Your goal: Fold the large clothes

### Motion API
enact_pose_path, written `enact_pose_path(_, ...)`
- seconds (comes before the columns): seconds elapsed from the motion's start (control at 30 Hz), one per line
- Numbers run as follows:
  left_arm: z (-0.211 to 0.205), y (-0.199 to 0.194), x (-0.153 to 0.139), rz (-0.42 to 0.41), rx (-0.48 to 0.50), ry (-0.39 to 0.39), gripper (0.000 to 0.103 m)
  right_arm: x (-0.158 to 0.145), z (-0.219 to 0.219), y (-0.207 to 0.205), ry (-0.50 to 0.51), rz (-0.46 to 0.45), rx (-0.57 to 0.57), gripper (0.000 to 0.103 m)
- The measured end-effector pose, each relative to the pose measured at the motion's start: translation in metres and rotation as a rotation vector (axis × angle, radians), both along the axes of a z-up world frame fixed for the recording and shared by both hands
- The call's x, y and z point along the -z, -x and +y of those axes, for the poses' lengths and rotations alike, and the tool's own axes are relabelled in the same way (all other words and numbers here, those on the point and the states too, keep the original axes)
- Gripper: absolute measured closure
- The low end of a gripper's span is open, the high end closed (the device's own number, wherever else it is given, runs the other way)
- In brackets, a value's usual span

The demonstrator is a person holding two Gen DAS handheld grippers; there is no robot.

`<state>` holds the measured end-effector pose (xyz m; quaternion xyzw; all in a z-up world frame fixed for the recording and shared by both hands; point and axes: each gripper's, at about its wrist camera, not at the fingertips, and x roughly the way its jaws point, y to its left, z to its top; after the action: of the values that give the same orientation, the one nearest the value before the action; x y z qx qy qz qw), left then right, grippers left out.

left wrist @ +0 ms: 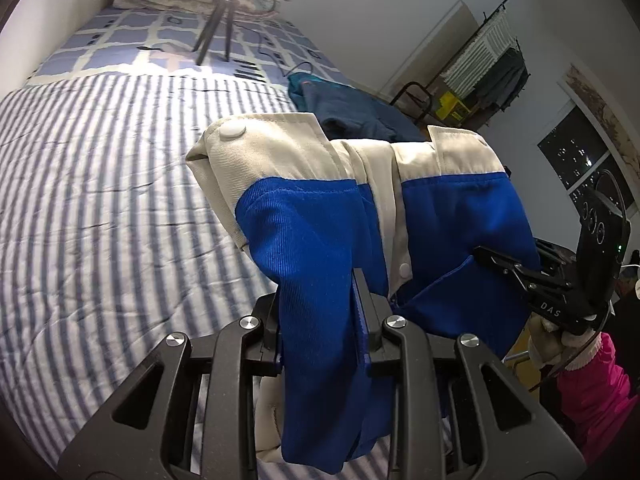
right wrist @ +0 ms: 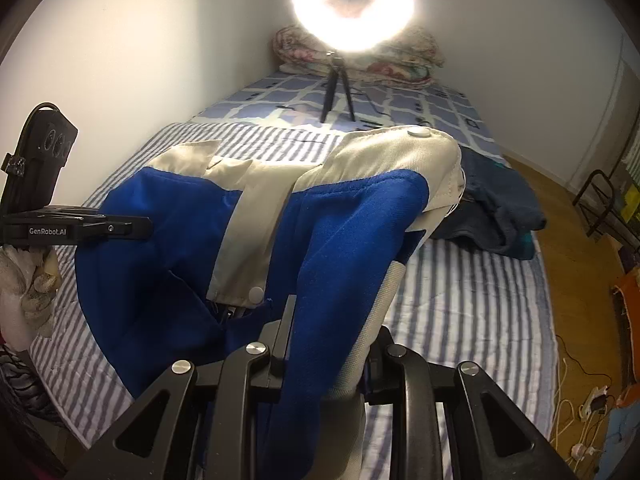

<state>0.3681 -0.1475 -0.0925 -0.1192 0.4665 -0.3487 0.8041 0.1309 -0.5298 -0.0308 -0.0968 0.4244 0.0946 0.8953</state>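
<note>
Blue corduroy-look cloth with cream twill panels and white snap buttons: one jacket (left wrist: 320, 216), the large garment to be folded, held up above the striped bed cover (left wrist: 100, 184) and draped forward over both tools, its collar edge uppermost

Left gripper (left wrist: 320, 312): fingers pinched on a bunched fold of the blue cloth, which hangs down between them toward the camera

Right gripper (right wrist: 320, 344): fingers likewise clamped on a thick fold, blue on one face and cream on the other; in the left wrist view it shows at the far side of the jacket, carried by a gloved hand (left wrist: 548, 336) with a pink sleeve (left wrist: 592, 392)

Also present: a dark blue garment (right wrist: 496, 204) lying crumpled on the bed near its floor-side edge; a ring light (right wrist: 352, 4) on a small tripod (right wrist: 336, 88) further up the bed; folded floral quilts (right wrist: 416, 52) against the far wall

Hazards, as judged
- Each grip takes a gathered wad rather than a flat edge; layers could slip out unevenly and spoil the fold line
- The jacket sags in the middle between the two holds; laid down so, it may crease or land askew
- A wide swing could drag cloth over the dark blue garment or catch the tripod
</note>
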Motion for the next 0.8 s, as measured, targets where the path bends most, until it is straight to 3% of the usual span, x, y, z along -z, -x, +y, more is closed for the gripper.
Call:
enact_pose_path(0.47,-0.083,-0.039,-0.020,-0.074,0.080,0.009,0.079,-0.020,-0.072,-0.023,-0.007,-0.064,0.088,0.080)
enact_pose_path(0.8,-0.160,-0.126,-0.062,-0.164,0.118,0.062,0.079,-0.066,-0.140,-0.099,-0.031,-0.170,0.150,0.080)
